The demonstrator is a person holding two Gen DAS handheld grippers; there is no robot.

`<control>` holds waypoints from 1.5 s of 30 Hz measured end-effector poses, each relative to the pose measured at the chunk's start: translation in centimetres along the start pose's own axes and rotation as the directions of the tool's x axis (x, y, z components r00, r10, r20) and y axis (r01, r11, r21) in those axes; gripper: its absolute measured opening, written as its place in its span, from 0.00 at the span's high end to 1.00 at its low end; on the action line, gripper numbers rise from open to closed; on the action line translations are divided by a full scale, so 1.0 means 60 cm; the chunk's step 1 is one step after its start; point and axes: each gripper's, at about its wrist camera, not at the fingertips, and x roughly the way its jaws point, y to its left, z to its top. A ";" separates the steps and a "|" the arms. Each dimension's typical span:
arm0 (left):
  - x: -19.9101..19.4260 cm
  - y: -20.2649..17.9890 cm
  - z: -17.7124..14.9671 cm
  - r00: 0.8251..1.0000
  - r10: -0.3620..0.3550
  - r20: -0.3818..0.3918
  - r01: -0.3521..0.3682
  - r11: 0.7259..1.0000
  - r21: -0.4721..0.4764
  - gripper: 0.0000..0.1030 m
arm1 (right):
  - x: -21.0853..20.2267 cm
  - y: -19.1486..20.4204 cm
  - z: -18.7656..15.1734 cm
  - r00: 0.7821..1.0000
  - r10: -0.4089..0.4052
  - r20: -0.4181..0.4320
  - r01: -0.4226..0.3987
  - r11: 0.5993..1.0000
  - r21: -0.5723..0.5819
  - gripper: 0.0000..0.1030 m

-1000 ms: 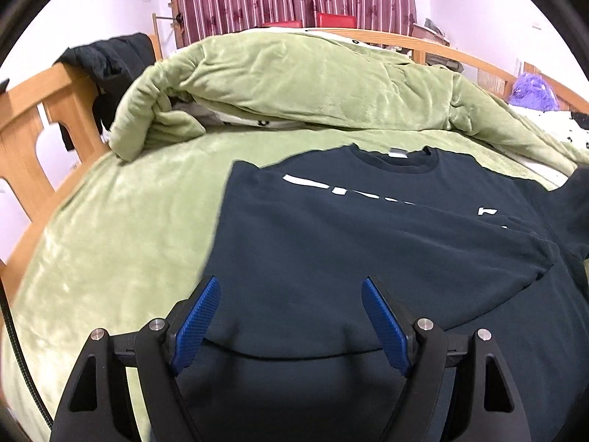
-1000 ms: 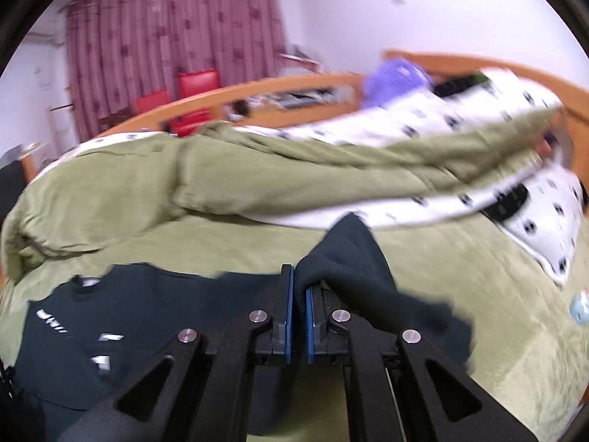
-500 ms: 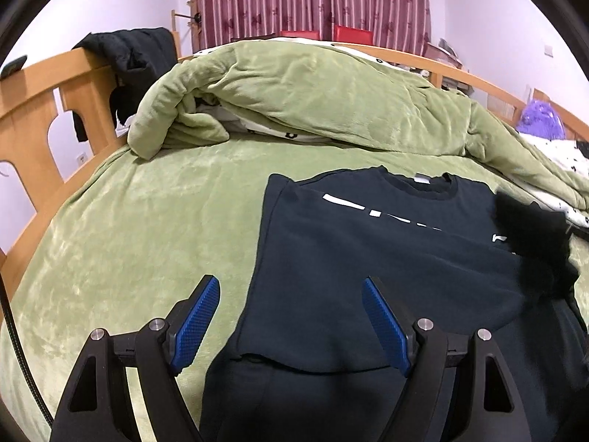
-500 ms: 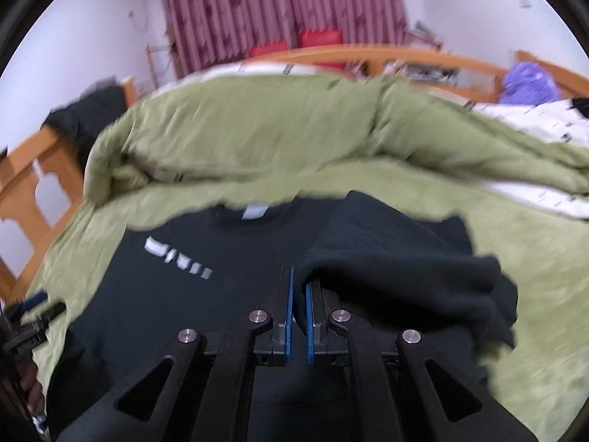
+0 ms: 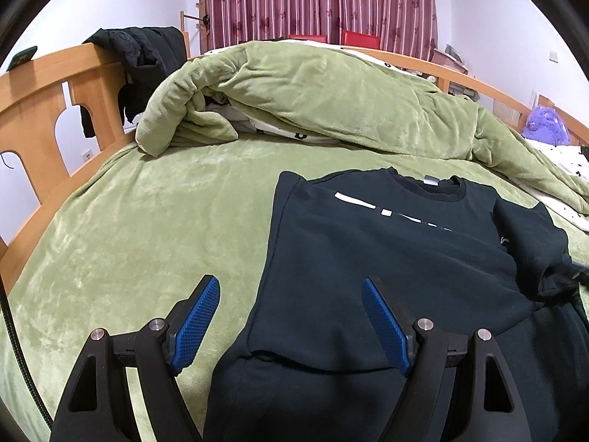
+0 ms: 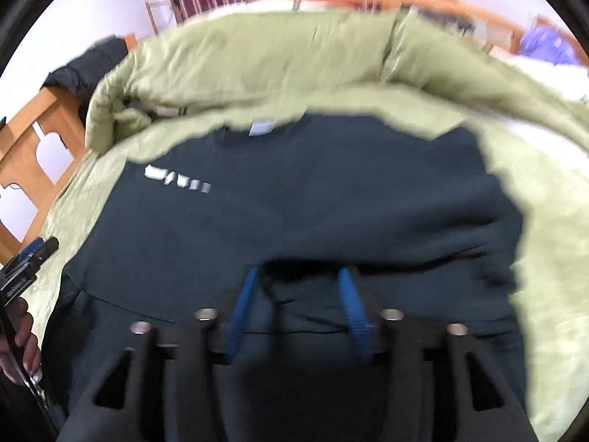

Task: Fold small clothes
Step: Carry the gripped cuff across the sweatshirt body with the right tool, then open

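On the green bed cover (image 5: pixel 154 221), toward its near right part in the left wrist view, lies one dark sweatshirt (image 5: pixel 368 258), chest up, collar pointing to the far side of the bed, with a white printed stripe across the chest and a pale neck label. Its left sleeve is folded in over the body, its cuff ending near the lower middle. Its right sleeve (image 5: pixel 530 243) lies bunched over the right shoulder and side; only the left view shows this heap clearly.

The left gripper (image 5: pixel 291 316) hovers over the sweatshirt's lower left edge, jaws wide apart, nothing between the blue pads; one pad sits over bare cover, the other over dark cloth. The right gripper (image 6: pixel 300 294), seen sharply in neither view and blurred in its own, has just been opening: its jaws stand partly apart above the folded cloth, and a dark fold sits between them, though the pads do not seem to press on it.

The right wrist view alone shows the tip of the left gripper at the bed's left edge and a hand (image 6: pixel 20 335) holding it. The left view alone shows the rest sharply: one rumpled green quilt (image 5: pixel 331 99) heaped along the far side, one wooden bed rail (image 5: pixel 48 110) at left with a black garment (image 5: pixel 147 59) draped over it, striped curtains (image 5: pixel 316 0), and one purple plush toy (image 5: pixel 545 129) at far right.
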 end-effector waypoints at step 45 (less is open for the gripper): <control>0.003 0.003 -0.004 0.997 0.064 0.030 -0.065 0.997 0.052 0.24 | -0.009 -0.163 0.046 0.982 -0.175 0.070 0.164 0.976 0.146 0.82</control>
